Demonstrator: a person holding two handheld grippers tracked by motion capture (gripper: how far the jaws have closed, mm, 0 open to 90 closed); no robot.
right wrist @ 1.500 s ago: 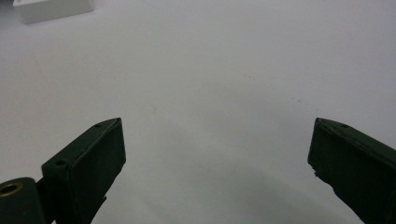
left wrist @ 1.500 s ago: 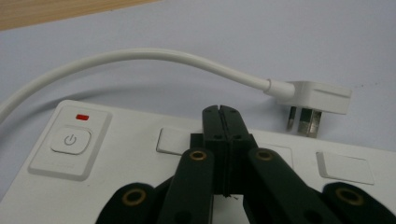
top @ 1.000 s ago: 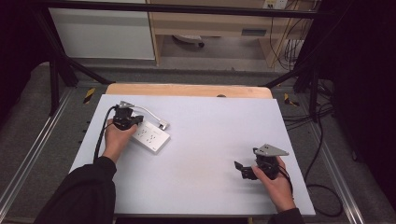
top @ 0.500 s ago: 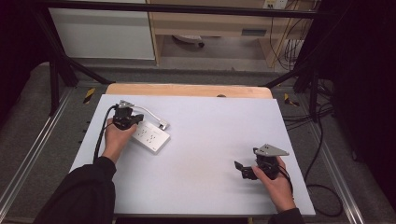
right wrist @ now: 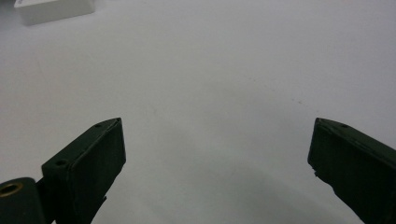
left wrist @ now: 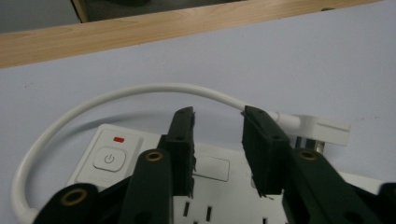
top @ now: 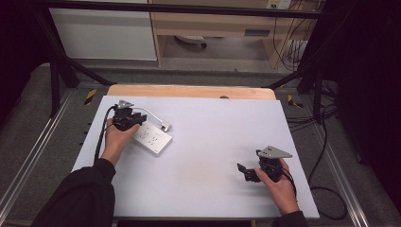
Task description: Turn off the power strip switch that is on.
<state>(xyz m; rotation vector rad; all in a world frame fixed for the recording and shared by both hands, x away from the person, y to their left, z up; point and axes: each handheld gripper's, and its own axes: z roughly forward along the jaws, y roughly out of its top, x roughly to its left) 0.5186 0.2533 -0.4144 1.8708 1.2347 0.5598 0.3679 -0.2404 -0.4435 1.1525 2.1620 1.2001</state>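
the left gripper hides part of the white plastic power strip, jaws apart above it; the right gripper is wide apart over the bare white table.

Left tongs partly parted, angled downward; right tongs spread wide, low.

power strip: white glossy plastic | cord: smooth white | table top: matt pale sheet | far edge: bare wood
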